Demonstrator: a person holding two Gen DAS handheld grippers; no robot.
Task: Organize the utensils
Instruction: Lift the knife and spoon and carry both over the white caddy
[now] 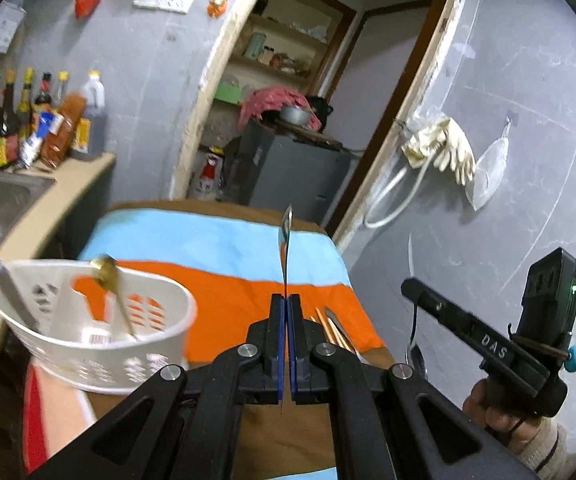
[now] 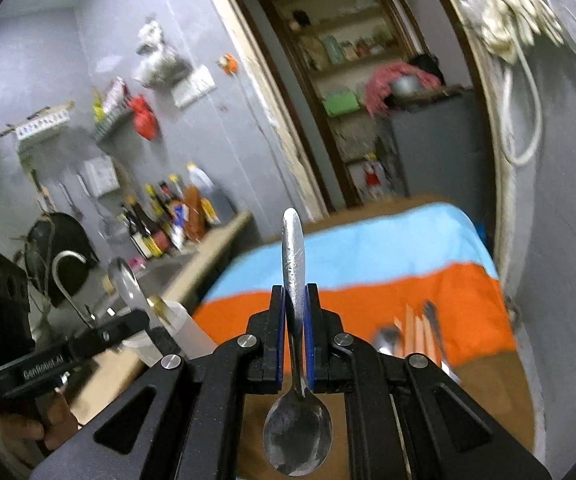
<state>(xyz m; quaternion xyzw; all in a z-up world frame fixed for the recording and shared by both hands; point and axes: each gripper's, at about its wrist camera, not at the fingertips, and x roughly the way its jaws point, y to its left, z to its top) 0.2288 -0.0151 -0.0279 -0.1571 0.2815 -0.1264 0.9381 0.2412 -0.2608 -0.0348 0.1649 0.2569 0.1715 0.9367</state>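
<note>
My left tongs (image 1: 287, 304) are clamped on a thin metal utensil (image 1: 285, 248), seen edge-on, so I cannot tell which kind. It stands up from the jaws, right of the white basket (image 1: 99, 344). The basket holds a gold spoon (image 1: 105, 272). My right tongs (image 2: 295, 308) grip a steel spoon (image 2: 296, 360) by its handle, bowl toward the camera. Chopsticks (image 1: 330, 328) lie on the cloth (image 1: 227, 292), right of the basket.

A brown table (image 1: 288, 432) is covered by a cloth (image 1: 223, 240) banded in light blue and orange. Chopsticks (image 1: 330, 330) and other utensils, blurred, are laid on its orange band, near the edge.
</note>
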